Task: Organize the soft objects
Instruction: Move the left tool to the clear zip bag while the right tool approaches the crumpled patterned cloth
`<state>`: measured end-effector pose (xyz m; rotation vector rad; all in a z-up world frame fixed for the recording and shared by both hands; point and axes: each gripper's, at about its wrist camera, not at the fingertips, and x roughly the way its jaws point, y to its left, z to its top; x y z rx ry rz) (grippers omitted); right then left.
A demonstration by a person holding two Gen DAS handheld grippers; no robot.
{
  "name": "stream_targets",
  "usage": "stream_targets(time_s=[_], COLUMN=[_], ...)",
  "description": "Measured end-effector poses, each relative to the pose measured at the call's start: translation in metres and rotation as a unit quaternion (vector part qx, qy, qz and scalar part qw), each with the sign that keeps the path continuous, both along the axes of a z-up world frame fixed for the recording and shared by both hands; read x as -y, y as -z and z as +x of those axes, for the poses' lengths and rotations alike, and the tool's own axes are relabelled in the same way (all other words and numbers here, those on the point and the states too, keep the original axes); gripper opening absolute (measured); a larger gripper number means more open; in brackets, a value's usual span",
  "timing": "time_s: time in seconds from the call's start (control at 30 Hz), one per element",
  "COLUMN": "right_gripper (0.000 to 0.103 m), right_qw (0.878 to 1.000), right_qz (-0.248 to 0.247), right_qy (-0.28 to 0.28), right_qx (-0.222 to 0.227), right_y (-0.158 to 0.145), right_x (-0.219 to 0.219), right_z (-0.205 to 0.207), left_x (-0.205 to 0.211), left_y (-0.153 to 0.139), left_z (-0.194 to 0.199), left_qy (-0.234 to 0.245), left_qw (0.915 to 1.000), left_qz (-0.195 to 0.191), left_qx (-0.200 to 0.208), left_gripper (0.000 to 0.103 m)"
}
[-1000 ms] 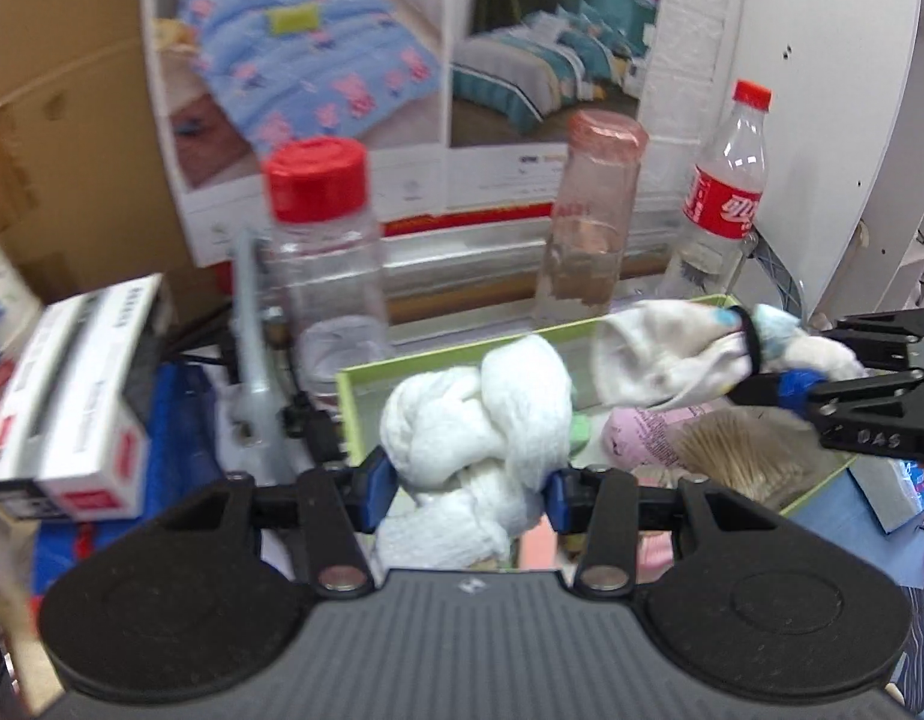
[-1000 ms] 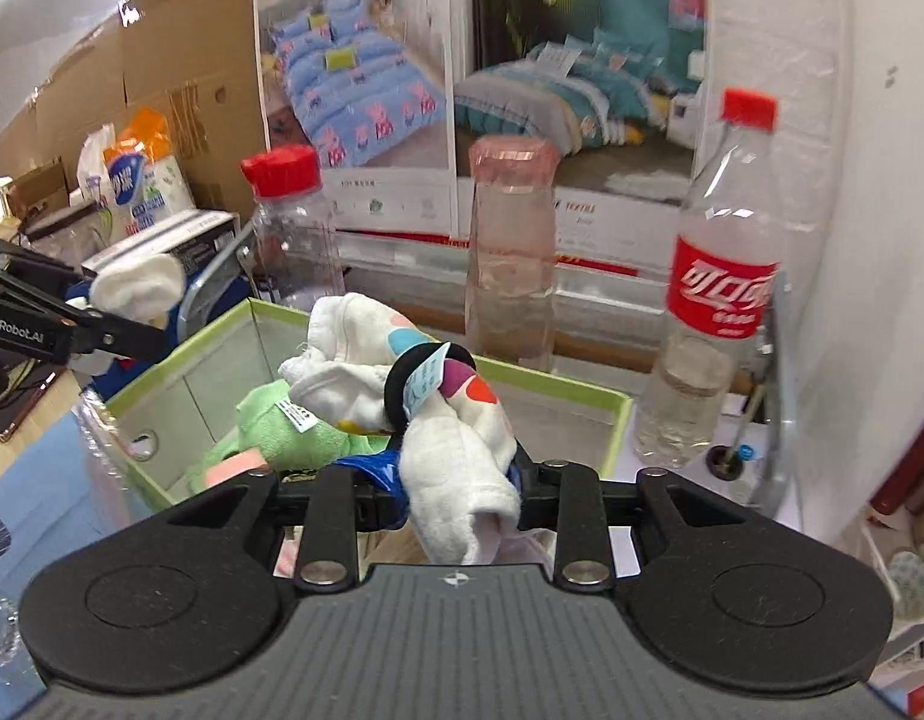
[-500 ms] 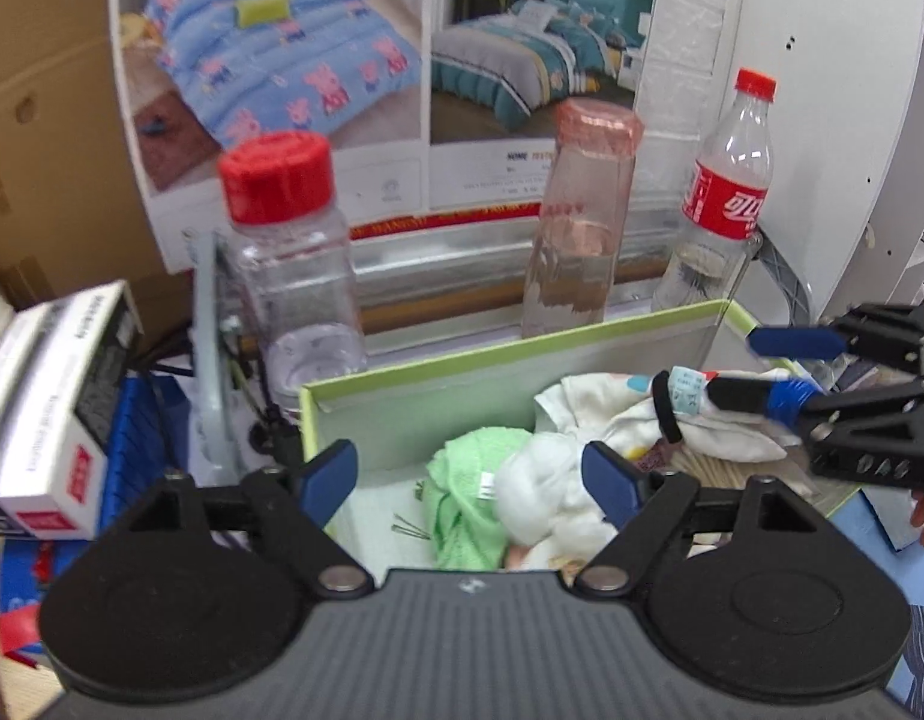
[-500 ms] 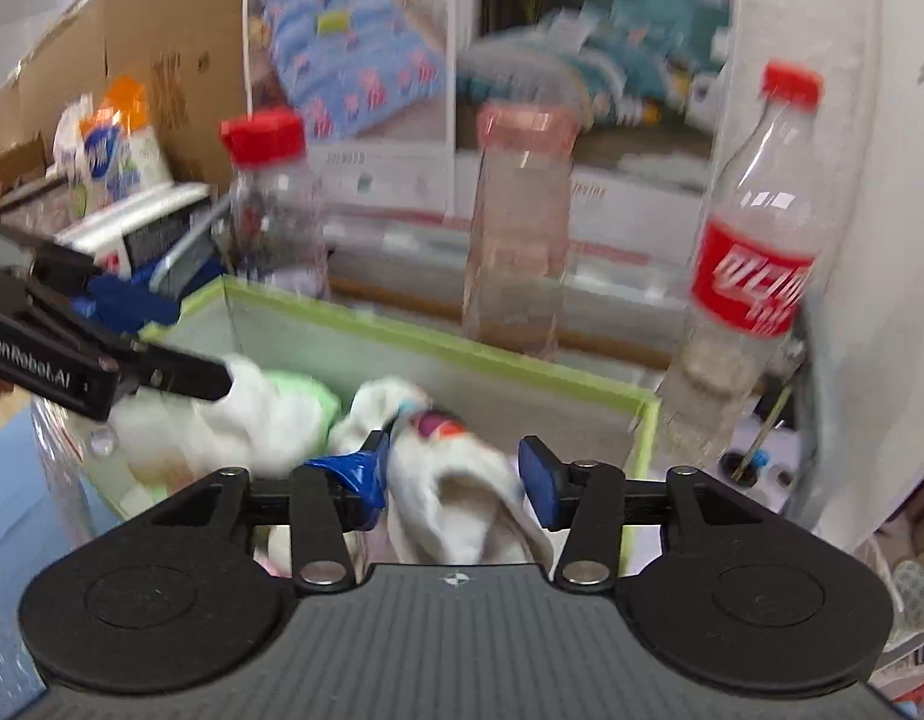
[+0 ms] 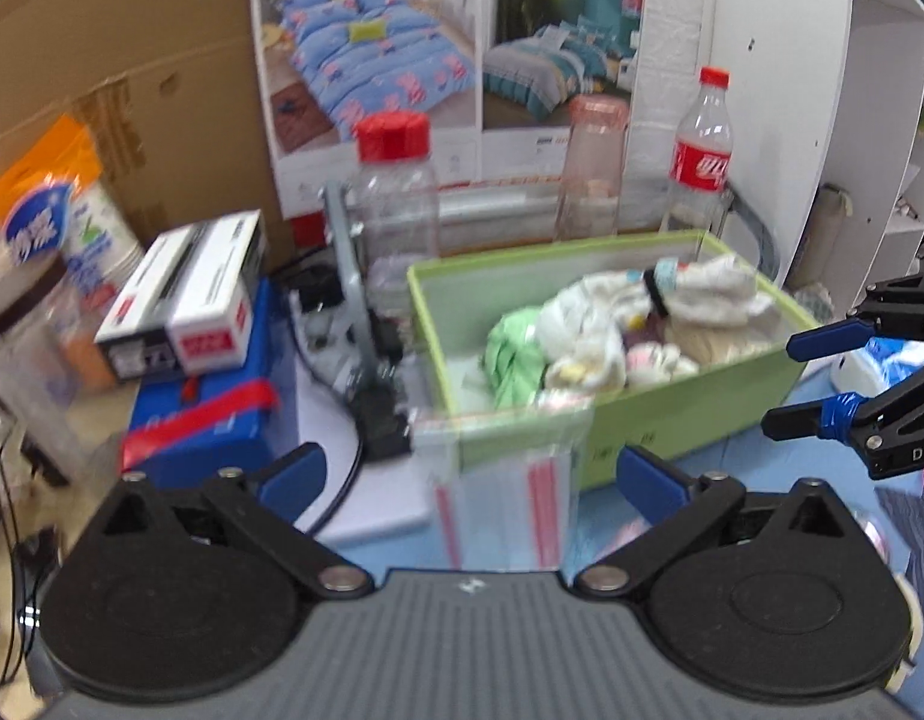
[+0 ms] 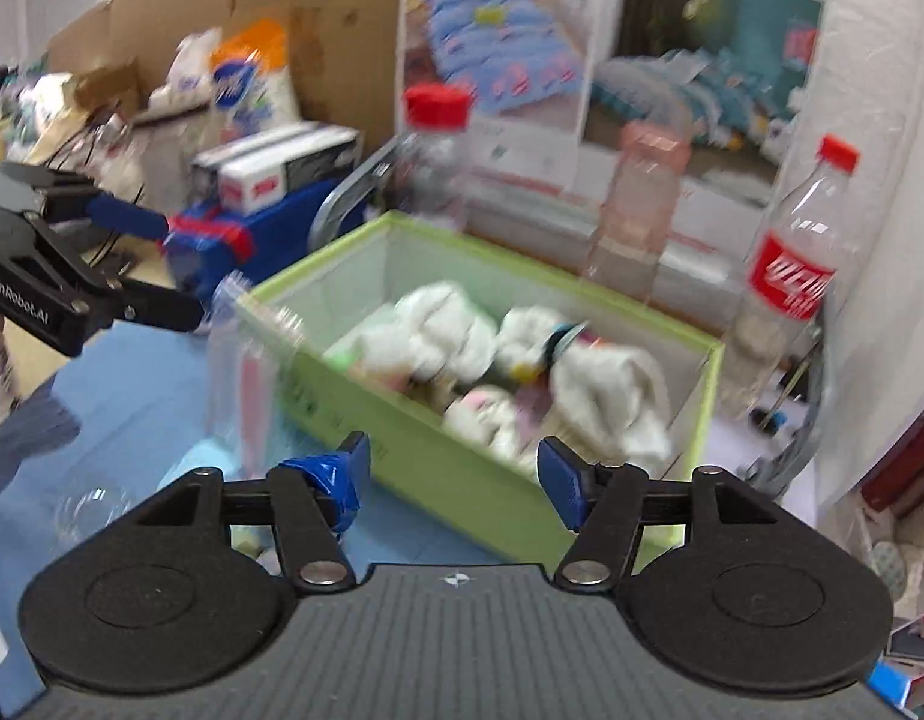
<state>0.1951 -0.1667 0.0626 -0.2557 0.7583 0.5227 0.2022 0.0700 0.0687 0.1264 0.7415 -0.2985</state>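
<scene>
A light green box (image 5: 672, 402) (image 6: 462, 462) holds several soft items: white socks (image 5: 588, 324) (image 6: 606, 396), a patterned sock pair with a black band (image 5: 696, 288), and a green cloth (image 5: 510, 354). My left gripper (image 5: 468, 474) is open and empty, pulled back in front of the box; it also shows in the right wrist view (image 6: 150, 264). My right gripper (image 6: 453, 477) is open and empty, just before the box's near wall; it also shows in the left wrist view (image 5: 822, 384) at the box's right.
A clear plastic bag (image 5: 504, 480) leans on the box front. Behind stand a red-capped jar (image 5: 396, 198), a pink bottle (image 5: 594, 168) and a cola bottle (image 5: 702, 150). A white carton (image 5: 186, 300) lies on a blue box (image 5: 210, 414) at left. Blue cloth covers the table.
Both grippers let go of their socks into the green box, opened wide and drew back away from it. The socks now lie inside.
</scene>
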Motion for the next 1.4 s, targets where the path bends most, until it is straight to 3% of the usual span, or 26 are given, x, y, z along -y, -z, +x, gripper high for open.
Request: stream_targets(time_s=[0.13,0.4,0.53,0.77,0.9,1.17,1.27,1.4], right_gripper=[0.048,0.049,0.05,0.051,0.051,0.054,0.055,0.057], right_qw=[0.998,0.982,0.97,0.947,0.946,0.961,0.961,0.964], right_qz=[-0.02,-0.102,-0.12,-0.203,-0.193,-0.173,-0.173,-0.123], right_qy=[-0.021,-0.109,-0.121,-0.134,-0.118,0.004,0.05,0.102], right_qx=[-0.047,-0.116,-0.171,-0.207,-0.23,-0.215,-0.211,-0.212], right_y=[0.018,0.037,0.055,0.087,0.094,0.092,0.094,0.096], right_x=[-0.021,-0.1,-0.125,-0.147,-0.134,-0.065,-0.03,0.019], right_z=[0.001,0.024,0.039,0.05,0.055,0.066,0.064,0.048], left_x=[-0.02,-0.06,-0.056,-0.056,-0.059,-0.052,-0.048,-0.041], left_y=[0.024,0.048,0.049,0.051,0.052,0.054,0.051,0.049], left_z=[-0.01,0.0,0.01,0.012,0.013,0.012,0.01,0.008], left_qy=[-0.022,-0.058,-0.048,-0.041,-0.047,-0.048,-0.047,-0.044], left_qw=[0.9993,0.995,0.9954,0.9965,0.9964,0.9948,0.9952,0.9953], left_qz=[0.009,-0.029,-0.032,-0.027,-0.019,-0.031,-0.027,-0.025], left_qx=[-0.029,-0.076,-0.077,-0.068,-0.068,-0.084,-0.081,-0.082], left_gripper=[0.103,0.103,0.103,0.103,0.103,0.103,0.103,0.102])
